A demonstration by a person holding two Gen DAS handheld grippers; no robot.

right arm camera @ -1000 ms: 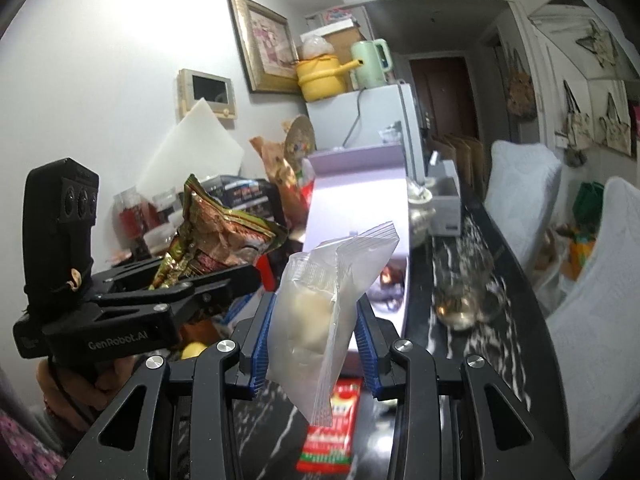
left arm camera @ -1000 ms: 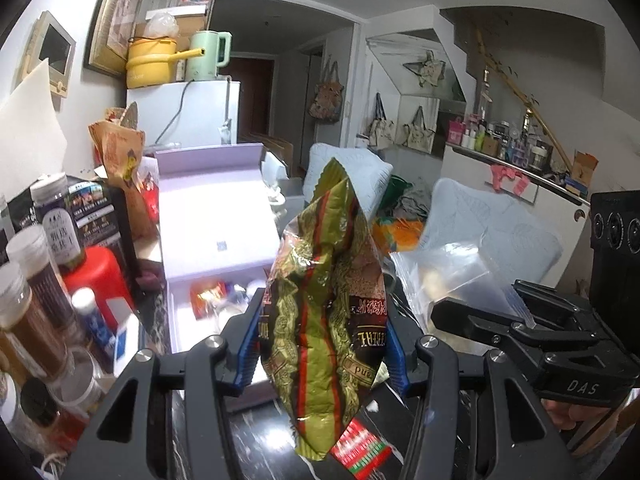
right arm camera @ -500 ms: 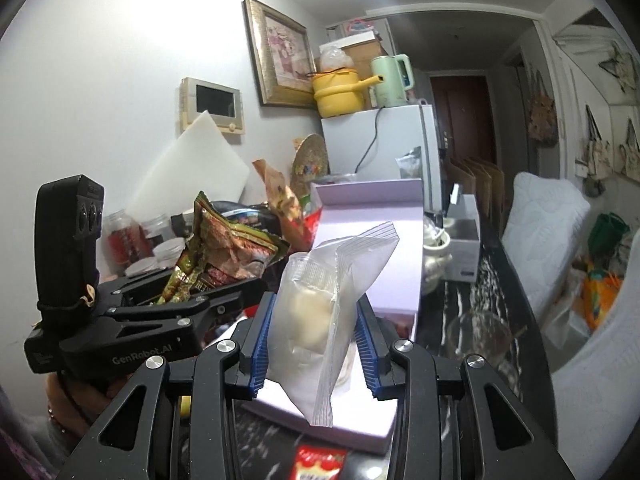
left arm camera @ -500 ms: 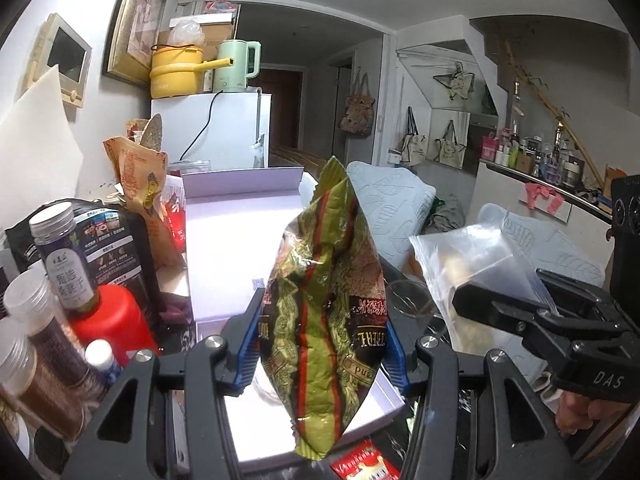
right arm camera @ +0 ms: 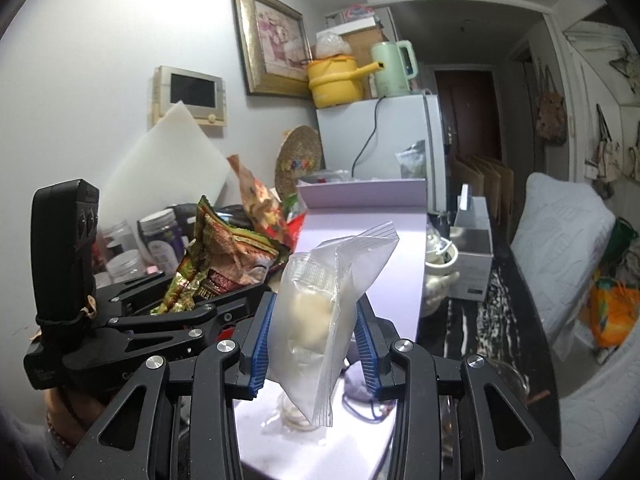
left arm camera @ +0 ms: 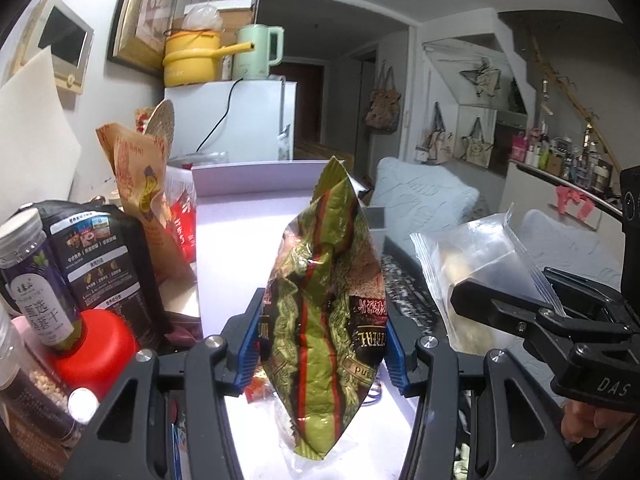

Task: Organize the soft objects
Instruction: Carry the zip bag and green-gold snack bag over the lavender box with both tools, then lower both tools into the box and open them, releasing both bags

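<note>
My left gripper [left arm camera: 323, 344] is shut on a green and red foil snack bag [left arm camera: 326, 304] and holds it upright above the open lavender box [left arm camera: 236, 248]. My right gripper [right arm camera: 316, 340] is shut on a clear zip bag with a pale soft lump inside [right arm camera: 320, 300], also over the box [right arm camera: 384, 248]. The right gripper with its bag shows at the right of the left wrist view [left arm camera: 472, 276]. The left gripper with the foil bag shows at the left of the right wrist view [right arm camera: 216, 264]. Small items lie on the box floor, partly hidden.
Jars, a red-capped bottle [left arm camera: 94, 344] and a black pouch [left arm camera: 104, 256] crowd the left of the box. A brown paper bag [left arm camera: 140, 184] and white fridge [left arm camera: 236, 120] stand behind. A white tissue box [right arm camera: 474, 264] and teapot [right arm camera: 440, 268] sit to the right on the black marbled counter.
Both grippers have moved forward and lower with their bags, so the open box now lies right under them. The red packet on the counter has dropped out of view.
</note>
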